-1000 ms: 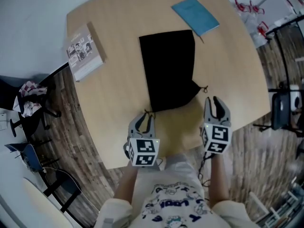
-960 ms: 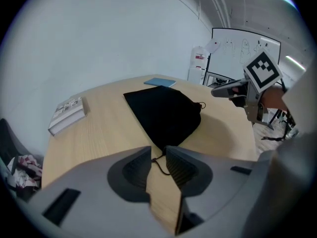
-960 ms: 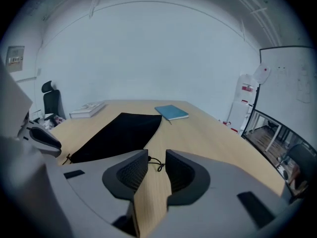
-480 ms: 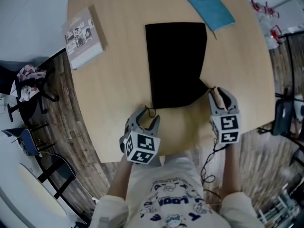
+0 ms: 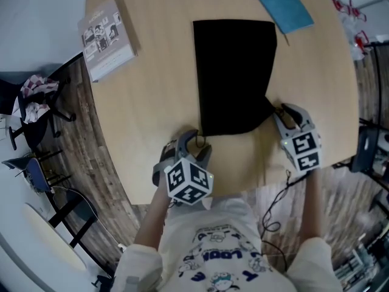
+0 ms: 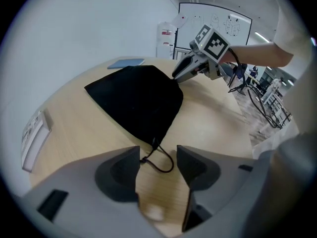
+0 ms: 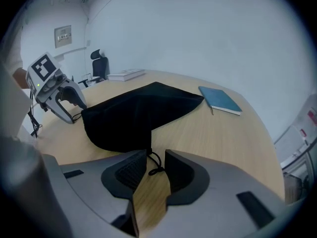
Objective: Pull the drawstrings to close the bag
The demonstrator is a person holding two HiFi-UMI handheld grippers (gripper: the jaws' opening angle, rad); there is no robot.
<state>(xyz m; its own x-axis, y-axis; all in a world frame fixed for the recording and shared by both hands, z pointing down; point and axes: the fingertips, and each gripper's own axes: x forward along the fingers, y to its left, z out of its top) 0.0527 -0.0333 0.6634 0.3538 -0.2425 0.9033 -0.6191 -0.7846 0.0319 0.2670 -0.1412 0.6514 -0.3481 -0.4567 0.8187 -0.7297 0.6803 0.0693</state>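
A black drawstring bag (image 5: 234,72) lies flat on the round wooden table (image 5: 152,102), its near end gathered narrow. My left gripper (image 5: 194,145) sits at the bag's near left corner. Its jaws are opening, and the left cord loop (image 6: 161,163) lies slack on the table between them, not pinched. My right gripper (image 5: 285,111) is at the near right corner. Its jaws stand apart, with the knotted right cord (image 7: 156,165) lying loose between them. In the gripper views I see the bag (image 6: 138,103) (image 7: 133,115) just ahead of each gripper (image 6: 158,152) (image 7: 156,155).
A grey book (image 5: 106,38) lies at the table's far left and a blue notebook (image 5: 282,5) at the far right. The table's near edge runs just behind both grippers. Office chairs (image 5: 36,102) stand on the floor to the left.
Both grippers' jaws have spread wider and let the cords go slack. The left gripper has tilted and the right has shifted slightly rightward along the bag's near end.
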